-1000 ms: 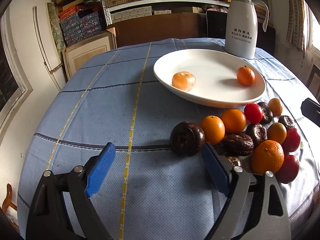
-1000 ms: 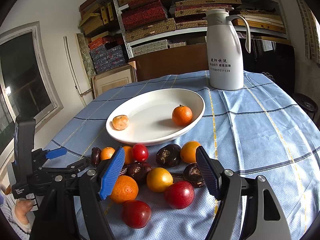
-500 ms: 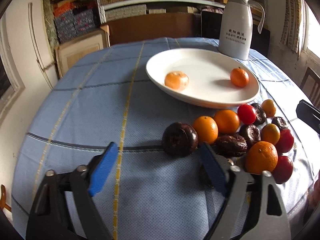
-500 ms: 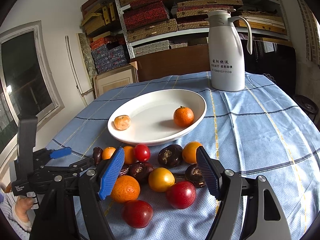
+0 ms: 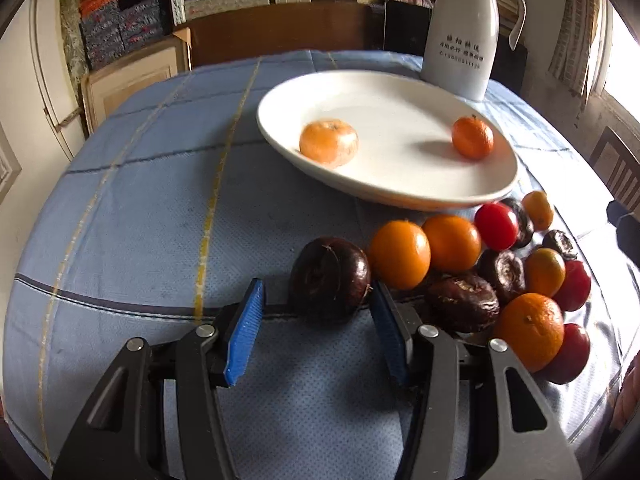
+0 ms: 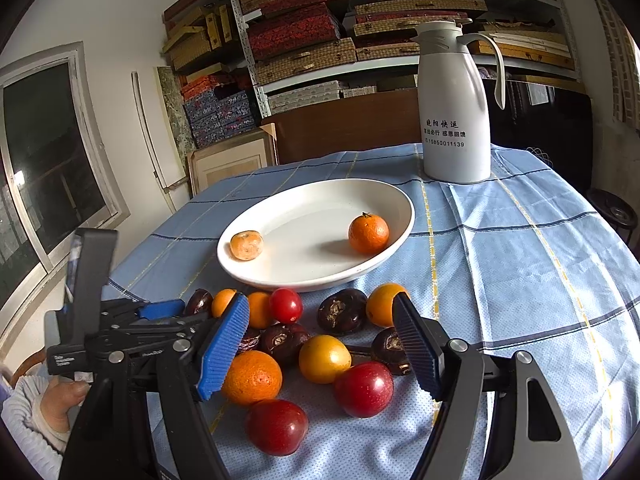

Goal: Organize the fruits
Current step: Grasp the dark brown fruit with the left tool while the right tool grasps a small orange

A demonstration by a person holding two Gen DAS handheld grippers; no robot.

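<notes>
A dark brown round fruit [image 5: 329, 274] lies on the blue cloth at the left end of a pile of oranges [image 5: 399, 254], red fruits [image 5: 496, 226] and more dark ones. My left gripper [image 5: 316, 286] is closing its jaws around that dark fruit; the right pad is at its side, the left pad still stands off. The white plate [image 5: 400, 196] behind holds two tangerines [image 5: 329, 143]. My right gripper [image 6: 320, 302] hovers open and holds nothing above the same pile [image 6: 324, 358]; the plate [image 6: 320, 280] lies beyond it.
A white thermos jug [image 6: 456, 112] stands at the table's far side behind the plate. Shelves of boxes fill the back wall. In the right wrist view the left gripper's body [image 6: 120, 332] and a hand in a pale sleeve [image 6: 44, 408] sit at the left.
My left gripper has come forward and down to the dark fruit, and its jaws have narrowed around it. The right gripper and the pile have not moved.
</notes>
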